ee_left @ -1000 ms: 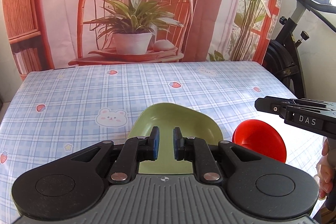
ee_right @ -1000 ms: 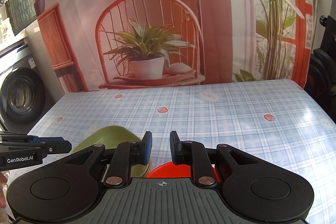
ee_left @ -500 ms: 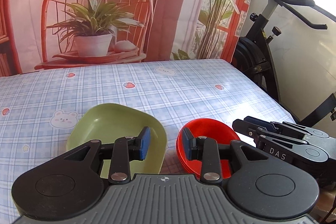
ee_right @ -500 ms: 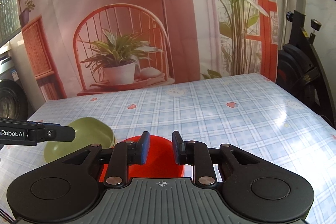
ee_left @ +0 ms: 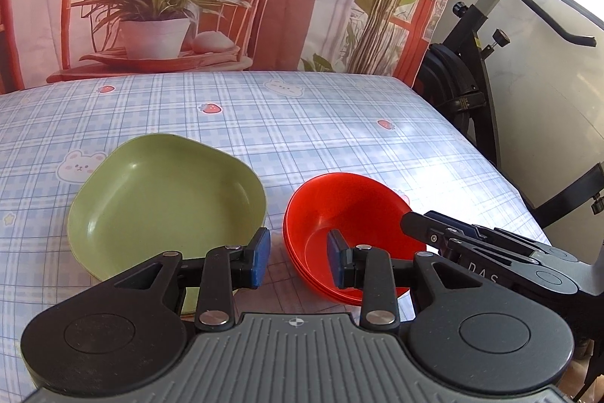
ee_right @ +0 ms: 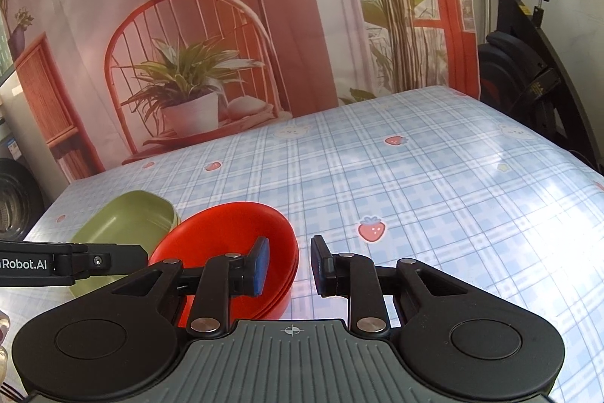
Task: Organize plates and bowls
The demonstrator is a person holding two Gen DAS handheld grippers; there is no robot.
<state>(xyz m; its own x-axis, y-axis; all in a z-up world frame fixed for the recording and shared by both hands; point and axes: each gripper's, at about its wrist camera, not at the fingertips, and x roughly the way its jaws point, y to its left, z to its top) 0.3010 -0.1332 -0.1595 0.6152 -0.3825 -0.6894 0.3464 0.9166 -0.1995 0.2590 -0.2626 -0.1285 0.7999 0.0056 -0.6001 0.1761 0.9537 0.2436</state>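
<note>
Straddling the red bowls' (ee_left: 351, 214) rim, both grippers (ee_left: 298, 257) (ee_right: 288, 265) gape beside green plate (ee_left: 166, 203)

A: What differs from a second ago on the left side?

B: The left gripper (ee_left: 298, 257) now has its jaws spread wide; a second ago they were nearly together over the green plate (ee_left: 166, 203). Its view now sits further right, so the gap falls between that plate and the red bowls (ee_left: 351, 218), with its right pad over the bowls' near left rim.

A: And the right gripper (ee_right: 288, 265)?

B: Its jaws are wider apart too. The bowls, earlier hidden behind its body, now show to the left, its left pad over their right rim. In the left view it lies lower, near the bowls.
</note>
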